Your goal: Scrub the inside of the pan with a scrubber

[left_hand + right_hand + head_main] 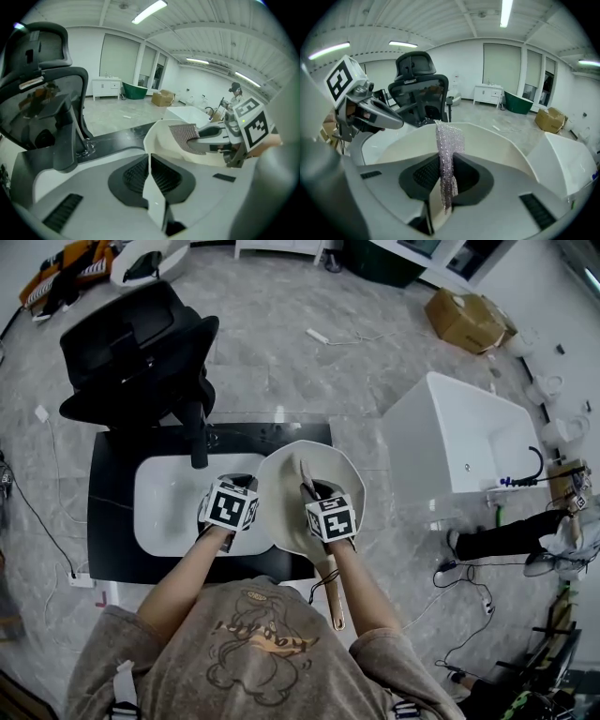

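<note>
Your right claw [446, 180] is clamped on the scrubber [449, 150], a limp strip of silvery mesh pinched between the pads with its free end standing up past the jaw tips. Your left claw [150, 173] is closed on the thin rim of the pan [164, 140], so that pinch appears to be all that carries the pan.

That is your first risk. The pan [291, 484] hangs tilted above the right end of the sink [169, 502] and the black counter [112, 521], with its wooden handle [333, 601] pointing back at you. Press hard with the mesh and the pan may pivot on that narrow grip, or slide off the pads and drop.

Your second risk is the scrubber itself. It is soft and held by a narrow band, so a dragging stroke could pull it out of the jaws. It could also fold back and let the hard tips scrape the pan.

From the right claw, the pan's pale interior lies just ahead and below, filling the view beyond the jaws. The mesh is already over it, near the inner wall, though you cannot tell whether it touches. The left claw sits at the rim on the opposite side.
</note>
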Action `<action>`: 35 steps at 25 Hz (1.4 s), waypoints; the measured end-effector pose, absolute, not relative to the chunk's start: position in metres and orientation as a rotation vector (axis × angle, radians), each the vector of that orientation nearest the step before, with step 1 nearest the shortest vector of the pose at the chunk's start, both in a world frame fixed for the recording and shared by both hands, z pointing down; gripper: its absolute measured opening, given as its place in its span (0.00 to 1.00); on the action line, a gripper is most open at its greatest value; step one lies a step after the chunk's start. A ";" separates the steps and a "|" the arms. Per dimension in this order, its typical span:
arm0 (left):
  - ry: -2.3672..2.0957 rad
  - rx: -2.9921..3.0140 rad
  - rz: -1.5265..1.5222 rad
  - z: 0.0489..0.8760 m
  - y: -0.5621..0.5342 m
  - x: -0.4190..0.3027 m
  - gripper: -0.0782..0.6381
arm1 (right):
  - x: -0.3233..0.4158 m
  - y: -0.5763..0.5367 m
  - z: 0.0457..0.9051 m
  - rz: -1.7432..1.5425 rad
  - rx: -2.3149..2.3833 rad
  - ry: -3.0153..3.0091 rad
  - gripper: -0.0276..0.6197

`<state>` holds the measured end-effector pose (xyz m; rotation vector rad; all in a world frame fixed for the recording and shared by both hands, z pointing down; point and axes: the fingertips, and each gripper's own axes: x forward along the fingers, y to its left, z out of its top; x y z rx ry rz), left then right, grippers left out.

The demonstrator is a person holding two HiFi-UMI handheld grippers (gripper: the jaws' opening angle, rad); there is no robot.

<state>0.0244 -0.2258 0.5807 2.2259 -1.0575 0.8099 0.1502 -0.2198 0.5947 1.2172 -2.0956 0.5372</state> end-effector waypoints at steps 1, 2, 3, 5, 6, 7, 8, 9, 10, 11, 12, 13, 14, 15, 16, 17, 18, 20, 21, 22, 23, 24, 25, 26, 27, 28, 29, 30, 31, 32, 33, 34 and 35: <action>-1.068 2.235 0.782 0.575 -0.226 0.023 0.14 | 0.147 -0.217 0.586 0.537 1.241 -2.116 0.17; -1.071 2.242 0.752 0.569 -0.226 0.021 0.13 | 0.143 -0.213 0.577 0.531 1.264 -2.139 0.17; -1.070 2.252 0.722 0.562 -0.224 0.020 0.13 | 0.139 -0.210 0.566 0.521 1.289 -2.166 0.17; -1.067 2.286 0.665 0.546 -0.219 0.021 0.13 | 0.133 -0.200 0.541 0.501 1.342 -2.227 0.17; -1.065 2.309 0.635 0.537 -0.216 0.022 0.13 | 0.131 -0.194 0.528 0.495 1.369 -2.259 0.17; -1.064 2.334 0.601 0.527 -0.213 0.023 0.13 | 0.129 -0.187 0.515 0.491 1.395 -2.289 0.17; -1.064 2.362 0.563 0.516 -0.210 0.025 0.13 | 0.127 -0.179 0.503 0.487 1.422 -2.317 0.17; -1.066 2.392 0.521 0.505 -0.206 0.026 0.13 | 0.126 -0.172 0.493 0.485 1.452 -2.344 0.17; -1.069 2.426 0.478 0.494 -0.202 0.027 0.13 | 0.126 -0.165 0.483 0.484 1.487 -2.369 0.17; -1.074 2.465 0.436 0.484 -0.198 0.027 0.13 | 0.127 -0.158 0.474 0.483 1.526 -2.391 0.17; -1.081 2.506 0.398 0.475 -0.193 0.027 0.13 | 0.129 -0.152 0.467 0.477 1.568 -2.407 0.17; -1.090 2.546 0.366 0.467 -0.189 0.027 0.13 | 0.131 -0.146 0.461 0.465 1.608 -2.416 0.17; -1.100 2.582 0.341 0.461 -0.185 0.026 0.13 | 0.133 -0.141 0.456 0.449 1.642 -2.419 0.17; -1.109 2.610 0.321 0.456 -0.182 0.026 0.13 | 0.135 -0.136 0.453 0.435 1.667 -2.419 0.17; -1.115 2.630 0.302 0.452 -0.179 0.026 0.13 | 0.136 -0.132 0.450 0.424 1.686 -2.419 0.17; -1.117 2.645 0.283 0.449 -0.178 0.025 0.13 | 0.137 -0.129 0.449 0.416 1.701 -2.421 0.17; -1.118 2.655 0.265 0.447 -0.176 0.025 0.13 | 0.138 -0.126 0.448 0.411 1.713 -2.424 0.17; -1.120 2.668 0.238 0.443 -0.175 0.025 0.13 | 0.141 -0.124 0.449 0.406 1.726 -2.432 0.17; -1.119 2.673 0.229 0.442 -0.174 0.026 0.13 | 0.142 -0.124 0.450 0.411 1.731 -2.433 0.17; -1.117 2.679 0.224 0.441 -0.174 0.026 0.13 | 0.144 -0.124 0.451 0.418 1.736 -2.434 0.17; -1.115 2.685 0.222 0.440 -0.173 0.027 0.13 | 0.146 -0.124 0.451 0.424 1.744 -2.435 0.17; -1.114 2.690 0.224 0.439 -0.173 0.027 0.13 | 0.147 -0.124 0.450 0.425 1.752 -2.437 0.17; -1.114 2.693 0.225 0.439 -0.173 0.027 0.13 | 0.148 -0.124 0.448 0.422 1.760 -2.439 0.17; -1.114 2.695 0.225 0.438 -0.173 0.028 0.13 | 0.148 -0.124 0.447 0.416 1.766 -2.440 0.17; -1.114 2.696 0.223 0.437 -0.172 0.028 0.13 | 0.148 -0.124 0.446 0.410 1.769 -2.440 0.17; -1.114 2.698 0.221 0.437 -0.172 0.028 0.13 | 0.148 -0.124 0.446 0.407 1.770 -2.441 0.17; -1.114 2.699 0.221 0.437 -0.172 0.028 0.13 | 0.148 -0.124 0.446 0.405 1.769 -2.442 0.17; -1.115 2.700 0.224 0.438 -0.171 0.028 0.13 | 0.148 -0.124 0.447 0.404 1.766 -2.445 0.17; -1.116 2.700 0.228 0.439 -0.171 0.028 0.13 | 0.147 -0.124 0.447 0.405 1.763 -2.447 0.17; -1.116 2.698 0.232 0.440 -0.171 0.028 0.13 | 0.147 -0.124 0.447 0.404 1.760 -2.450 0.17; -1.118 2.696 0.235 0.440 -0.171 0.028 0.13 | 0.147 -0.123 0.447 0.404 1.757 -2.452 0.17; -1.120 2.693 0.237 0.440 -0.171 0.028 0.13 | 0.147 -0.123 0.446 0.402 1.755 -2.455 0.17; -1.121 2.691 0.237 0.440 -0.171 0.028 0.13 | 0.147 -0.123 0.445 0.401 1.753 -2.457 0.17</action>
